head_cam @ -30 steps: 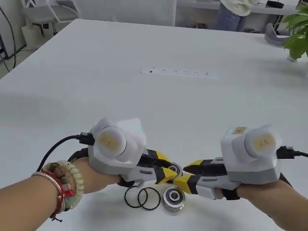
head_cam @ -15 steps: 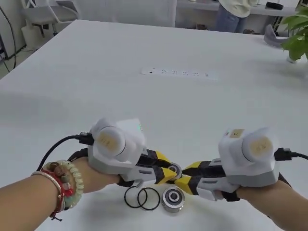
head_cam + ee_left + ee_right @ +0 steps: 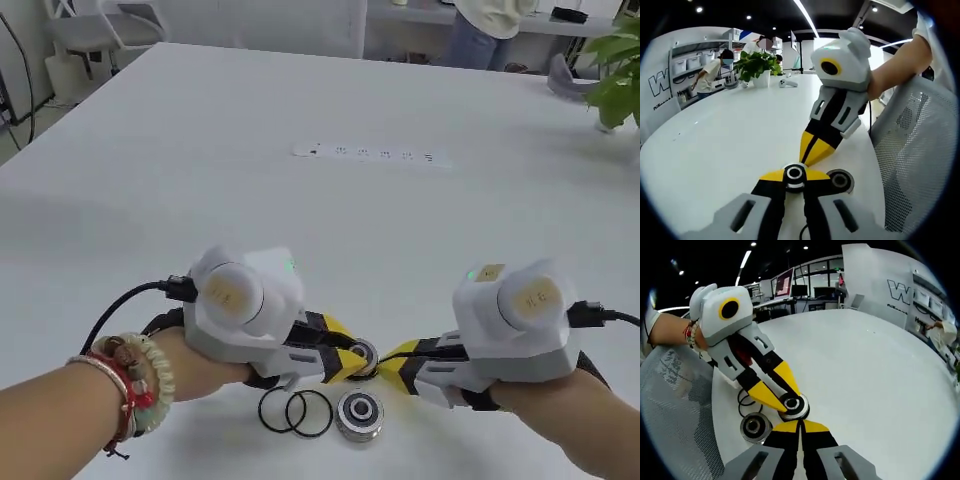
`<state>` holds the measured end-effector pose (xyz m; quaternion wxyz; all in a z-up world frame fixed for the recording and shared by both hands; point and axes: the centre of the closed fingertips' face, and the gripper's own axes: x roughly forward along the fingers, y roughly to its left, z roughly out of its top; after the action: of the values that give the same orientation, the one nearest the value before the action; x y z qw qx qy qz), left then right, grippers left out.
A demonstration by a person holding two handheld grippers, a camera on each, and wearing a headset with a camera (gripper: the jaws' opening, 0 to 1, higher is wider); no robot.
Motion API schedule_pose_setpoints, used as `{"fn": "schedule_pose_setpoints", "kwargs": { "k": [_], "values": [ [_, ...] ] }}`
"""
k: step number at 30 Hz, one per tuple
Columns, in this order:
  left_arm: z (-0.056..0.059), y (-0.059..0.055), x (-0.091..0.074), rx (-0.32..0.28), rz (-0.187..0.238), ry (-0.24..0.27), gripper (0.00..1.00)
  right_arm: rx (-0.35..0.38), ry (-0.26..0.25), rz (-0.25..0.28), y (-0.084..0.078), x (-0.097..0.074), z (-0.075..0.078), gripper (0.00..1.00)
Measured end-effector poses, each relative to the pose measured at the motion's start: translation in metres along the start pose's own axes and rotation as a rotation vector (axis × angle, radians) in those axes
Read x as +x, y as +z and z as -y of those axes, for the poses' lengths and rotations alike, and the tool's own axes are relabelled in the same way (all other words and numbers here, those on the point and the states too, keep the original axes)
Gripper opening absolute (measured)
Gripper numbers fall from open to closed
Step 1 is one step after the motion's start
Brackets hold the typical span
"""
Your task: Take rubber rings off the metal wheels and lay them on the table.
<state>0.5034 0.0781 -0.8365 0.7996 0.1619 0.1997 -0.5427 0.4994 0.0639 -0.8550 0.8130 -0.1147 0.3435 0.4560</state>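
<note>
Left gripper is clamped on the small silver metal wheel just above the spare wheel on the white table, right gripper is pinched shut at its rim, so I'd peel its black rubber ring off slow.

We see that the right gripper has lifted a little and rolled. A second ago its yellow tips lay lower, under the tips of the left gripper. Now they are pulled back to the right and stand just beside the small metal wheel which the left gripper holds. Its white body has also shifted slightly to the left.
</note>
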Motion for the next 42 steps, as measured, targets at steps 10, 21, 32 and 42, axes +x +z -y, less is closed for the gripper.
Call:
{"fn": "schedule_pose_setpoints", "kwargs": {
  "k": [10,21,32,42],
  "values": [
    [0.004,0.001,0.002,0.017,-0.015,-0.008,0.07,0.265,0.034,0.067,0.009,-0.006,0.006,0.00],
    [0.004,0.001,0.002,0.041,-0.016,-0.004,0.07,0.279,0.036,0.066,0.012,-0.007,0.002,0.00],
    [0.005,0.001,0.002,0.033,-0.011,-0.004,0.07,0.282,0.045,0.072,0.015,-0.008,-0.002,0.00],
    [0.005,0.001,0.002,0.029,-0.009,-0.004,0.07,0.276,0.060,0.080,0.018,-0.008,-0.006,0.00]
  ]
}}
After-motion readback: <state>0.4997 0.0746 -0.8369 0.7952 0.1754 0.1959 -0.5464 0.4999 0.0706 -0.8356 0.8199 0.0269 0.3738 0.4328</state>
